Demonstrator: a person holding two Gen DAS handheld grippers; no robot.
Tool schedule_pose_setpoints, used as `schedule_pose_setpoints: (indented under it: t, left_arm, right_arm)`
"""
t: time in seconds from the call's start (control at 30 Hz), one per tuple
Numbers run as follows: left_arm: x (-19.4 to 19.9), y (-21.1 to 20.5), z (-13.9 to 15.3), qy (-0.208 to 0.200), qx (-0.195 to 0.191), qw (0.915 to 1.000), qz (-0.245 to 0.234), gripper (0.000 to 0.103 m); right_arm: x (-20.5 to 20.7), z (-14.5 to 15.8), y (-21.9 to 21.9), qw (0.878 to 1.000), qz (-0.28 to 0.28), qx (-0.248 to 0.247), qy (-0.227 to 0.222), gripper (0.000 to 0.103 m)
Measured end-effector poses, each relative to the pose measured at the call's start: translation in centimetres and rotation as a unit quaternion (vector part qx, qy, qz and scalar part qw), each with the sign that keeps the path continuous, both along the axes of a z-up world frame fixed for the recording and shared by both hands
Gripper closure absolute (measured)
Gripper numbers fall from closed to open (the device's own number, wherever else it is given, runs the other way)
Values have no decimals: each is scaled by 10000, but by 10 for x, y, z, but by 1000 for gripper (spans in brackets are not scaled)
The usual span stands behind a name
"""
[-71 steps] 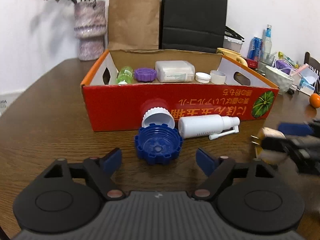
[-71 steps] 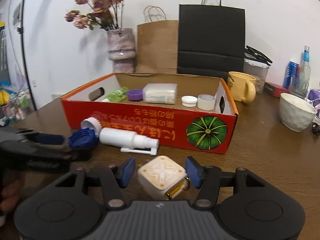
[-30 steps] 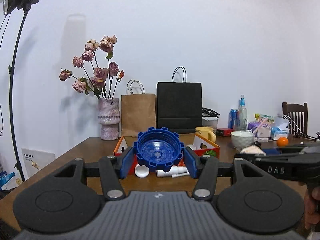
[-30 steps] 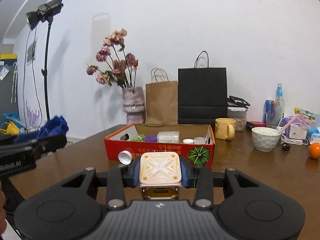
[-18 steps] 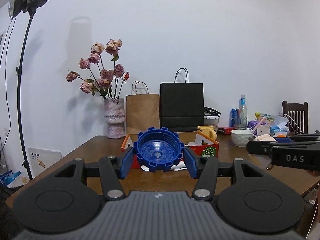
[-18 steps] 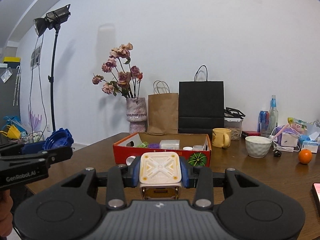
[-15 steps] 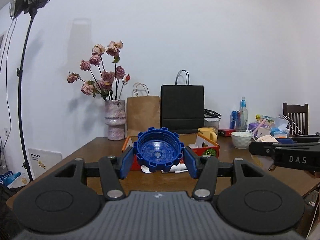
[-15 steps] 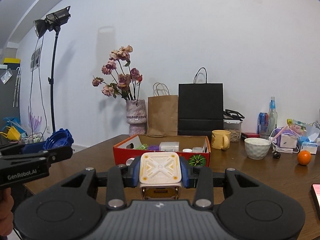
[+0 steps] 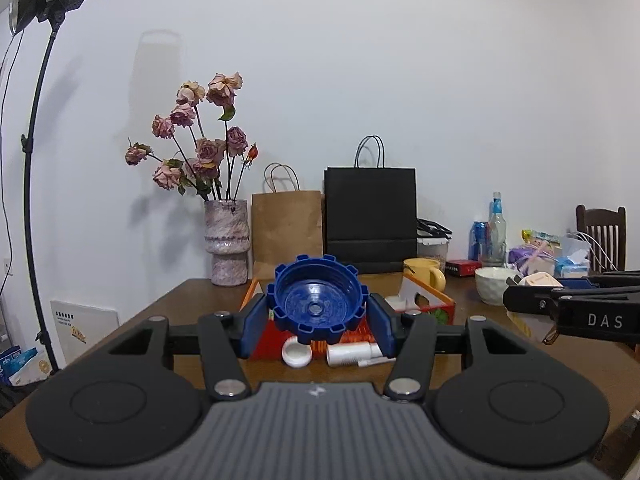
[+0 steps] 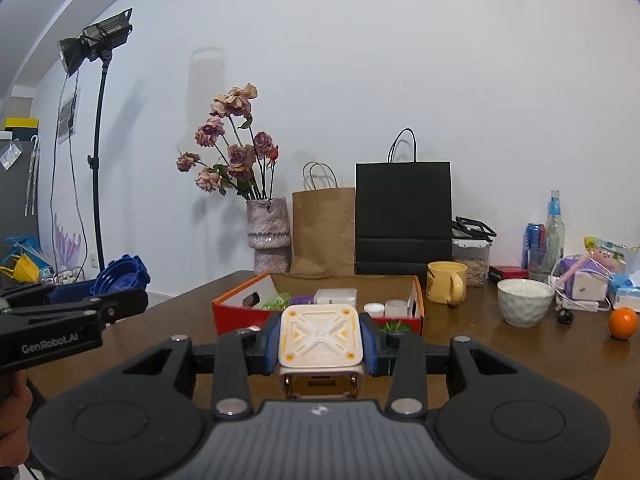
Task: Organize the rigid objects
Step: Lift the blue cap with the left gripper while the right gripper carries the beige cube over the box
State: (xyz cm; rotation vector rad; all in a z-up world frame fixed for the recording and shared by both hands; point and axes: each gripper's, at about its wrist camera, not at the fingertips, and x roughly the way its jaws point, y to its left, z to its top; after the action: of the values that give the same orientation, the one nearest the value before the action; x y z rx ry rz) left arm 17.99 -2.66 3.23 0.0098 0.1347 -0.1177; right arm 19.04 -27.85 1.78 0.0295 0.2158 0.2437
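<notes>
My left gripper [image 9: 318,322] is shut on a big blue toothed lid [image 9: 317,303], held in the air with its hollow side facing me. My right gripper [image 10: 321,344] is shut on a cream cube-shaped power adapter [image 10: 321,339], also lifted. Both hang in front of the red cardboard box [image 10: 240,316] on the brown table. The box holds a purple lid [image 10: 301,300], a white case [image 10: 335,296], a green item and small white caps. A white spray bottle [image 9: 352,354] and a white cap [image 9: 297,355] lie on the table before the box.
Behind the box stand a vase of dried roses [image 10: 267,236], a brown paper bag [image 10: 322,236] and a black bag [image 10: 402,216]. To the right are a yellow mug [image 10: 446,282], a white bowl [image 10: 525,302], an orange [image 10: 623,323], bottles and clutter. A light stand [image 10: 96,152] is at left.
Both grippers went from open around their objects on the table to shut on them and lifted; over the last second both views drew back and then came slightly nearer the box.
</notes>
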Motion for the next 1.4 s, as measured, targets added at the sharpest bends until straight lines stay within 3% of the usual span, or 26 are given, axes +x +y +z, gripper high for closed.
schedule_pose_setpoints:
  t: [0.17,0.37,0.77,0.97,1.07,1.2,1.3,1.4]
  left_arm:
    - [43,2,14,-255,-21,9997,-9,48]
    - [102,-7,24,-385,230,9989,-102,48]
    - [217,-18,36,52,140,9995,-266,48]
    - [280,-17,37,737,56,9961,-476,48]
    - [315,-14,39,1374,95,9896,-406,48]
    - [357,-6,38,2110,63,9764,-462,48]
    - [387,0,29,2723,-43,9612,-431,48]
    - [408,1,13,3191,-1,9470,-374,48]
  right_arm:
    - [51,12,-1,9999,55,-85,-11,65]
    - [119,25,-4,9999,117,-38,-17,65]
    - [239,36,7,9990,328,-80,292,65]
    - [300,39,20,9956,439,-199,809,65]
    - [332,37,24,9910,517,-240,1215,65]
    - [375,25,24,9771,702,-8,2009,65]
    - [405,9,22,9613,699,318,2647,65]
    - [424,-11,28,9488,613,279,3085,65]
